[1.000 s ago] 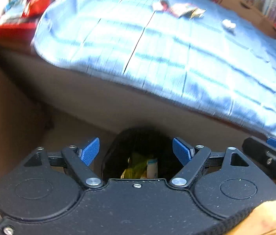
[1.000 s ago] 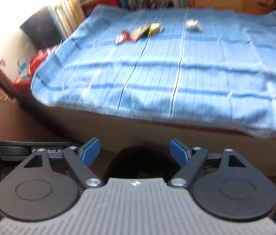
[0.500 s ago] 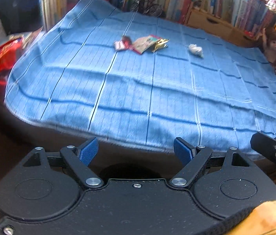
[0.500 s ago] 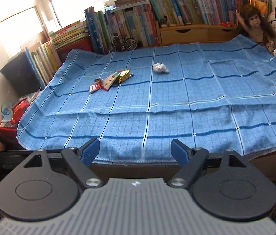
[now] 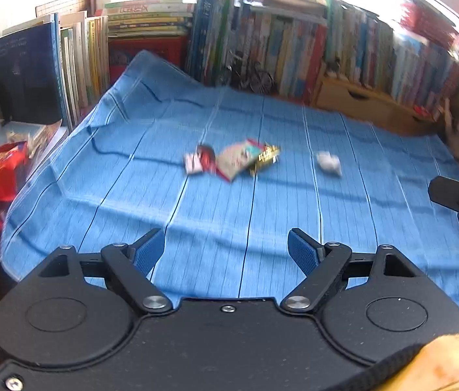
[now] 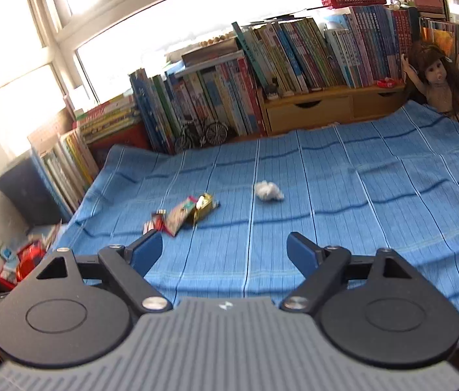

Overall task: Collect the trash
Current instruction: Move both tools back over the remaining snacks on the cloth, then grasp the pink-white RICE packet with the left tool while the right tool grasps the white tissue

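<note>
On the blue striped cloth [image 5: 262, 215] lies a cluster of trash: a red-and-white wrapper [image 5: 198, 163], a pink packet [image 5: 237, 159] and a gold wrapper [image 5: 265, 158]. A crumpled white tissue [image 5: 329, 163] sits apart to their right. The right wrist view shows the same wrappers [image 6: 180, 215] and tissue [image 6: 268, 191]. My left gripper [image 5: 226, 238] hangs open over the cloth's near edge with nothing between its blue pads. My right gripper [image 6: 223, 241] is beside it, its jaws opening and empty. Both are well short of the trash.
Rows of books [image 6: 262, 75] and a wooden drawer unit [image 6: 327, 107] line the far edge, with a small model bicycle [image 6: 200, 135]. A doll [image 6: 435, 81] and plush toys stand at the far right. A red snack bag [image 5: 1, 169] lies left of the cloth.
Both grippers have risen and tilted up from the dark bin below the cloth's edge. The bin has dropped out of view, and the trash on the cloth now lies ahead.
</note>
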`<control>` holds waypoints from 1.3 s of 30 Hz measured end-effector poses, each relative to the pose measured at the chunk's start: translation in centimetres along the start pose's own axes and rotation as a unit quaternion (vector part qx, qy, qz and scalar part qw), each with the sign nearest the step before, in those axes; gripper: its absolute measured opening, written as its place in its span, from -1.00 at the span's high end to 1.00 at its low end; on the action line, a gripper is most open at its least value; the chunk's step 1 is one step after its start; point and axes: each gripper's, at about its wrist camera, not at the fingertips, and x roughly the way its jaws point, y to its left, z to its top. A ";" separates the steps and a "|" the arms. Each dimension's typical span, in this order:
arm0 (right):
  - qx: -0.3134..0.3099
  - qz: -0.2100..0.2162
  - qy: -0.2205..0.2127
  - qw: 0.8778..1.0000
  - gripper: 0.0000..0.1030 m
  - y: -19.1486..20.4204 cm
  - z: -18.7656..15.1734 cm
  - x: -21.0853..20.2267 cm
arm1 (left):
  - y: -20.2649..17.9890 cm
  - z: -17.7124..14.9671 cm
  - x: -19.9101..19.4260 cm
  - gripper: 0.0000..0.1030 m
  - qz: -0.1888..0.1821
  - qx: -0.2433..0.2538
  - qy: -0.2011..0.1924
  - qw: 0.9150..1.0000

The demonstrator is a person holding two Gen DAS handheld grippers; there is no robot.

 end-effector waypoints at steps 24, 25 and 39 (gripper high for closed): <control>-0.058 0.020 0.063 0.996 -0.77 -8.5 7.7 21.6 | -6.3 10.0 21.9 -0.63 0.107 -0.067 0.071 0.989; -0.060 0.020 0.068 0.996 -0.77 -8.6 7.7 22.3 | -6.2 10.1 22.6 -0.63 0.112 -0.069 0.075 0.988; -0.055 0.027 0.125 0.990 -0.77 -9.2 6.7 28.5 | -2.1 11.1 28.0 -0.63 0.080 -0.187 0.120 0.972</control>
